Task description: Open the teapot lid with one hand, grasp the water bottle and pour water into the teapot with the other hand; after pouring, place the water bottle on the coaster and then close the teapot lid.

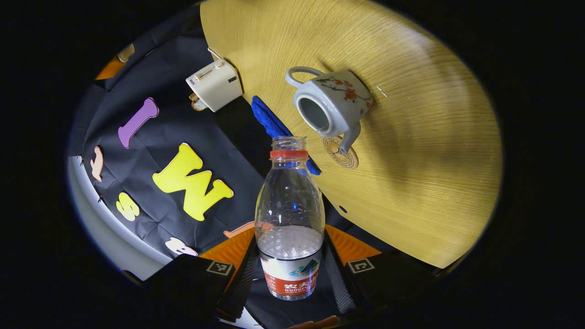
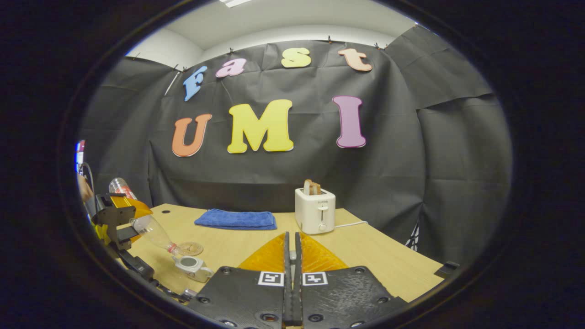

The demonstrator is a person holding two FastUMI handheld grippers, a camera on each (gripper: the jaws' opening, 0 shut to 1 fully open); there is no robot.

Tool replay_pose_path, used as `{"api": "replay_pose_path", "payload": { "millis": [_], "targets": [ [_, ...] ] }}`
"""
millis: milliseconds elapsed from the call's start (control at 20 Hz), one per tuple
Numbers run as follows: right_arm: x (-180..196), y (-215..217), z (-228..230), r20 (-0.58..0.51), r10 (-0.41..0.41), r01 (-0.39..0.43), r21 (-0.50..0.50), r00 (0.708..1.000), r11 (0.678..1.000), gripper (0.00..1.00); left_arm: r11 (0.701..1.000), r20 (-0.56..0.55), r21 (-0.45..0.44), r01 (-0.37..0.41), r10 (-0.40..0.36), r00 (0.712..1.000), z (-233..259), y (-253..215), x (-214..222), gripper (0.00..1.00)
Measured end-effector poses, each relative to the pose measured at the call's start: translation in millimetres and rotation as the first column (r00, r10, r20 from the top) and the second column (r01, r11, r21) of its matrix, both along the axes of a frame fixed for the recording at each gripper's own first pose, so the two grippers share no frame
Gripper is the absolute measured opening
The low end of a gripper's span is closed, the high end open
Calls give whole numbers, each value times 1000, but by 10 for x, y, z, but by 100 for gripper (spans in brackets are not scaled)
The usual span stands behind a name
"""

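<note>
Left gripper view: left gripper (image 1: pixel 292 278) pinches the water bottle (image 1: pixel 289 214), mouth aimed toward the open teapot (image 1: pixel 330 104) ahead; right gripper (image 2: pixel 291 256) looks pressed together, perhaps holding the lid.

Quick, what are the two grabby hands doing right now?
Left gripper: closed on the water bottle, tilted toward the open teapot.
Right gripper: closed; whether it pinches anything cannot be told.

Light wooden table (image 2: pixel 365 256), on it teapot (image 1: pixel 332 103), round coaster (image 1: pixel 341 153), blue cloth (image 2: pixel 236 219), white toaster (image 2: pixel 315 210)
</note>
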State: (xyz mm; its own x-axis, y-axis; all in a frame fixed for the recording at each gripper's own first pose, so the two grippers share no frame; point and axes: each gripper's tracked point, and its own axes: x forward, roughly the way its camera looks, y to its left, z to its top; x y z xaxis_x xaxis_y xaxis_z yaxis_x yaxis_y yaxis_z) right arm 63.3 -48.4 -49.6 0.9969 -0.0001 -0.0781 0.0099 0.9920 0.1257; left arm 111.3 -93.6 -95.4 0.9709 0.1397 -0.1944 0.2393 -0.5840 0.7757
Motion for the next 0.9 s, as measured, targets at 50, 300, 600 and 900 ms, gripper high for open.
{"api": "replay_pose_path", "payload": {
  "millis": [50, 300, 600, 900],
  "targets": [
    [9, 4, -13, -2, 1, -1, 0, 1000, 1000, 0, 1000, 1, 2, 0, 0, 1000, 3, 0, -4, 76],
    [13, 0, -23, -7, 1, -1, -1, 1000, 1000, 0, 1000, -2, -6, 3, -3, 1000, 12, 0, -6, 76],
    [27, -10, -39, -11, -4, 4, -5, 1000, 1000, 0, 999, 34, -40, 36, -35, 999, 104, -80, 24, 76],
    [15, -75, 1, 0, -23, 23, 28, 1000, 999, 0, 981, 36, -193, 33, -27, 999, 172, -117, 6, 75]
  ]
}}
